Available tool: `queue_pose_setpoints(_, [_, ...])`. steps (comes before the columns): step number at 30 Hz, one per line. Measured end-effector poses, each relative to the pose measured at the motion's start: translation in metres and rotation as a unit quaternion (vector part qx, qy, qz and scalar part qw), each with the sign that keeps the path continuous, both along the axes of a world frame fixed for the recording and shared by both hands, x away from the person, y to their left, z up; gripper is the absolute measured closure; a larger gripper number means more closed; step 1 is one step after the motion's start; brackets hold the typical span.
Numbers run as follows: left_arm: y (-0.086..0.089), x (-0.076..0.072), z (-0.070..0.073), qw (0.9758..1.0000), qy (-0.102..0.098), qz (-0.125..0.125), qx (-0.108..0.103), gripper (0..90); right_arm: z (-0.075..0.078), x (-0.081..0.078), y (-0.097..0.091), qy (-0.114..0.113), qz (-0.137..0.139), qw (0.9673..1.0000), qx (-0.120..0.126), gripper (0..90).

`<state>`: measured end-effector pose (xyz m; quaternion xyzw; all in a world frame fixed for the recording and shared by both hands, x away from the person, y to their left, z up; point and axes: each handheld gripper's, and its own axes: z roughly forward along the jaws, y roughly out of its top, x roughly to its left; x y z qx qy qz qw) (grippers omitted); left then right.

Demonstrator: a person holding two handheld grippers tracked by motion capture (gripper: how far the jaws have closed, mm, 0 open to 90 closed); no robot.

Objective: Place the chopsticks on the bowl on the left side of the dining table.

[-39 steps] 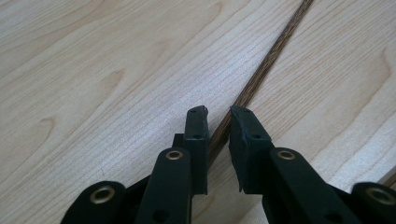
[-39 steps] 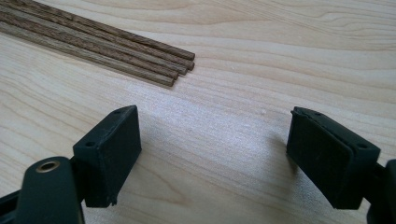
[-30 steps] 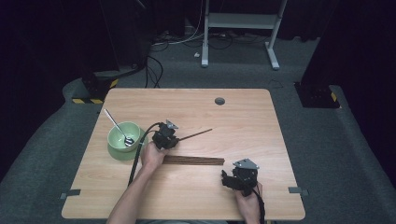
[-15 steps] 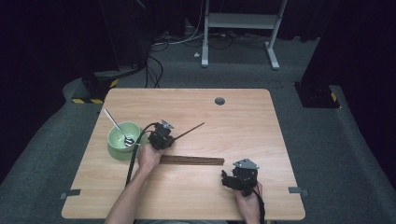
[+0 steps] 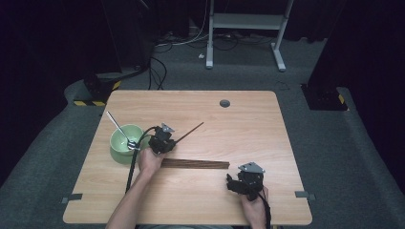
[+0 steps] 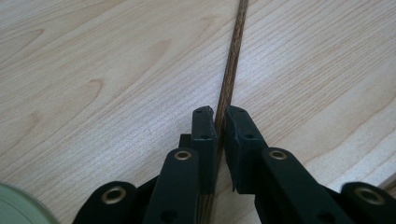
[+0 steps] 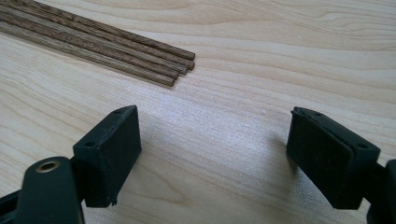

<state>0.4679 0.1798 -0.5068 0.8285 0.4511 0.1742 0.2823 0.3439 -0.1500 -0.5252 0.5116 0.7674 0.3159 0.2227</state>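
My left gripper (image 5: 170, 141) (image 6: 220, 119) is shut on a thin dark wooden chopstick (image 5: 190, 131) (image 6: 232, 60), which sticks out past the jaws toward the far right over the table. A bundle of several matching chopsticks (image 5: 196, 164) (image 7: 107, 39) lies flat on the table just below that hand. Further right, near the front edge, my right gripper (image 5: 234, 182) (image 7: 212, 140) is open, with only bare wood between its pads (image 7: 114, 149). The bundle's ends lie a short way ahead of it.
A green bowl (image 5: 118, 145) with a metal spoon (image 5: 118, 128) leaning in it stands just left of my left gripper; its rim (image 6: 18, 207) also shows in the left gripper view. A round grommet hole (image 5: 224, 103) sits near the wooden table's (image 5: 248, 129) far edge.
My left gripper has shifted slightly left with the chopstick, and the stick's far tip has swung up and left. The right gripper has stayed put.
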Motion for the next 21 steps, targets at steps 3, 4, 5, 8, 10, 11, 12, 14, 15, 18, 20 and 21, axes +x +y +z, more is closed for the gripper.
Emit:
queue_pose_setpoints(3, [0.001, -0.001, 0.0, 1.0, 0.0, 0.0, -0.001, 81.9, 0.0, 0.0, 0.0, 0.0, 0.0, 1.0, 0.0, 17.1])
queue_pose_setpoints(4, [0.002, -0.002, -0.001, 1.0, -0.002, 0.001, -0.003, 82.0, 0.0, 0.0, 0.0, 0.0, 0.0, 1.0, 0.0, 17.1])
queue_pose_setpoints(5, [0.002, -0.002, 0.0, 1.0, -0.002, -0.001, -0.001, 82.0, 0.0, 0.0, 0.0, 0.0, 0.0, 1.0, 0.0, 17.1])
queue_pose_setpoints(8, [0.003, -0.003, -0.001, 1.0, -0.003, -0.001, 0.0, 82.2, 0.0, 0.0, 0.0, -0.001, 0.0, 1.0, 0.0, 17.1])
queue_pose_setpoints(10, [0.005, -0.004, -0.001, 1.0, -0.004, -0.001, -0.002, 82.3, 0.0, 0.0, 0.0, -0.001, 0.0, 1.0, 0.0, 17.1])
queue_pose_setpoints(11, [0.006, -0.005, -0.001, 1.0, -0.005, 0.0, -0.005, 82.3, 0.0, 0.0, 0.0, -0.001, 0.001, 1.0, 0.0, 17.1])
queue_pose_setpoints(12, [0.007, -0.005, -0.001, 1.0, -0.006, 0.0, -0.005, 82.5, 0.0, 0.0, 0.0, -0.001, 0.0, 1.0, 0.0, 17.0])
queue_pose_setpoints(14, [0.009, -0.006, -0.002, 1.0, -0.005, 0.001, -0.006, 82.7, 0.0, 0.0, 0.0, -0.001, 0.001, 1.0, 0.0, 17.1])
queue_pose_setpoints(15, [0.01, -0.007, -0.002, 1.0, -0.006, 0.001, -0.006, 82.8, 0.0, 0.0, 0.0, -0.001, 0.0, 1.0, 0.0, 17.0])
queue_pose_setpoints(18, [0.012, -0.007, -0.002, 1.0, -0.006, 0.001, -0.008, 83.0, 0.0, 0.0, 0.0, -0.001, 0.0, 1.0, 0.0, 17.1])
queue_pose_setpoints(20, [0.013, -0.008, -0.002, 0.9999, -0.007, 0.001, -0.008, 83.1, 0.0, 0.0, 0.0, -0.001, 0.0, 1.0, 0.0, 17.1])
queue_pose_setpoints(21, [0.013, -0.008, -0.002, 0.9999, -0.007, 0.001, -0.008, 83.2, 0.0, 0.0, 0.0, -0.001, 0.0, 1.0, 0.0, 17.1])
